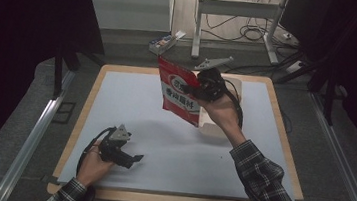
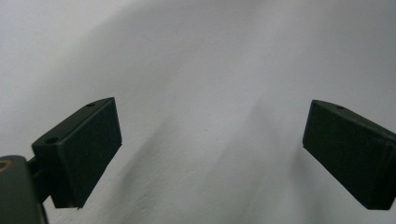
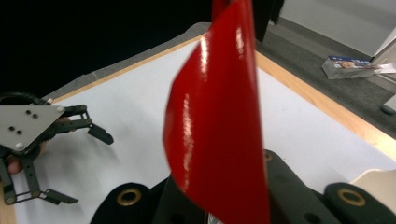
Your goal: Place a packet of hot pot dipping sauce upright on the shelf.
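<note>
Both grippers are over the white-topped wooden table (image 1: 172,145): the right gripper (image 1: 195,84) pinches a glossy red plastic snack pouch with white lettering (image 1: 180,91), held upright in the air above the far side beside a pale cardboard box (image 1: 212,129). Nearer the front edge, the left gripper (image 1: 132,158) rests low, jaws spread apart with nothing between them.

A glossy red snack packet (image 1: 181,92) with white label printing is hanging upright above the table's far right, pinched at one edge.
</note>
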